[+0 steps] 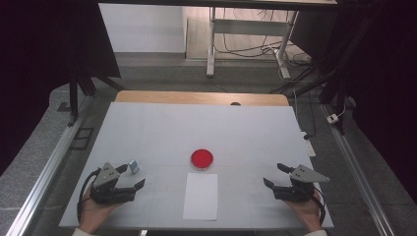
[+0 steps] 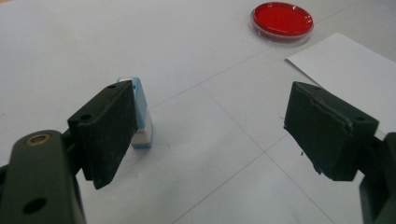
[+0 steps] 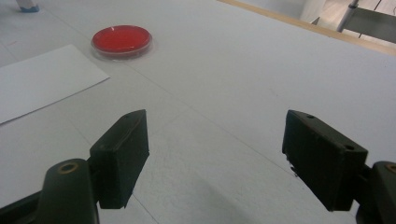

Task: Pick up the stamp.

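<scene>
- One tabletop point(image 1: 162, 128), white and marked with faint seams, takes up the middle of the high view; a strip of wood edge shows along its far side
- The room beyond is dim: grey floor, a metal rail at lower left and another at lower right, and one white desk frame point(image 1: 246, 34) with loose cables at the top centre
- One white sheet of paper point(image 1: 200, 195) lies flat at the lower centre of the high view, between the two hands and well apart from both
- Two tools: the left tool point(image 1: 131, 177) at lower left and the right tool point(image 1: 274, 175) at lower right, each held in a hand that comes in from the bottom edge; both are released, jaws spread wide with nothing between them
- One round clear dish point(image 1: 202, 159) sits just above the paper's top edge, near but apart from it; its inside is red all over
- One small pale blue and white block point(image 1: 134, 166) stands on the tabletop just beside the left tool; in the left gripper view it shows partly behind the left-hand jaw, and whether they touch I cannot tell
</scene>
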`<state>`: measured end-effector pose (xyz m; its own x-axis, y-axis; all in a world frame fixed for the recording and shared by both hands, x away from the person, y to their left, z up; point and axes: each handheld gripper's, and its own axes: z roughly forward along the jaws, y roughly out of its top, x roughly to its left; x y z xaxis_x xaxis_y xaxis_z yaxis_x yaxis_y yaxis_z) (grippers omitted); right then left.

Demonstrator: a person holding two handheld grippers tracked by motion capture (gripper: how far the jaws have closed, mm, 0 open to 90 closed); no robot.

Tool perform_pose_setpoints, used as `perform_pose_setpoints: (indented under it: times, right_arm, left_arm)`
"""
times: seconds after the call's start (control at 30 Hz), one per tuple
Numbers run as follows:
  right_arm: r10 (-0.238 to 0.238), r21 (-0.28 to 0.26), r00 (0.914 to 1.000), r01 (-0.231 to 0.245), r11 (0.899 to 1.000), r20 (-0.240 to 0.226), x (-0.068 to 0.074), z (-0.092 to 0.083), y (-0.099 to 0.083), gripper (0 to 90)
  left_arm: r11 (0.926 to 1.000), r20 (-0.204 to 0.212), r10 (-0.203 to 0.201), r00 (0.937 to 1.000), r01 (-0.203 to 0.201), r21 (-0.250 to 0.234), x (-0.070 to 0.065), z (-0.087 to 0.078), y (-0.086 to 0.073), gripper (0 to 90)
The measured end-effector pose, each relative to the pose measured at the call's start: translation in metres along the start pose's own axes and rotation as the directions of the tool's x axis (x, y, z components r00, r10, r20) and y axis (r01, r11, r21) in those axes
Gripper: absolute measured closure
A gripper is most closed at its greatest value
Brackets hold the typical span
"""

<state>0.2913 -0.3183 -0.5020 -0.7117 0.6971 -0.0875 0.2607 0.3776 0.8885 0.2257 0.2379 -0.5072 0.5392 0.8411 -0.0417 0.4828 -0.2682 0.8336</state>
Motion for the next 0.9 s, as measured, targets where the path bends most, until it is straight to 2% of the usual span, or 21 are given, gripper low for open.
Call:
perform_pose_setpoints:
  times: [0.4,0.5,0.7,0.73,0.9]
  right_arm:
    - [0.005,0.007,1.0000,-0.005,1.000,-0.005,0.002,0.000,-0.001,22.9]
    - [0.008,0.003,1.0000,-0.008,1.000,-0.006,0.002,-0.001,-0.001,23.0]
    - [0.014,-0.003,0.9999,-0.014,1.000,-0.002,0.002,-0.002,0.000,23.4]
    - [0.014,-0.002,0.9999,-0.014,1.000,-0.001,0.002,-0.002,-0.001,23.6]
    - [0.016,0.003,0.9999,-0.016,1.000,-0.003,0.002,-0.002,-0.002,23.9]
  left_arm:
    - [1.0000,0.008,0.000,1.0000,0.000,-0.004,0.002,-0.006,0.016,16.9]
    - [0.9999,0.020,0.004,0.9998,-0.004,0.015,0.001,-0.005,0.020,16.9]
    - [0.9987,0.020,0.003,0.9998,-0.004,0.050,0.000,-0.002,0.026,17.2]
    - [0.9975,0.011,0.010,0.9999,-0.011,0.070,0.001,-0.001,0.028,17.2]
    - [0.9958,-0.001,0.006,1.0000,-0.006,0.091,0.007,0.004,0.037,17.4]
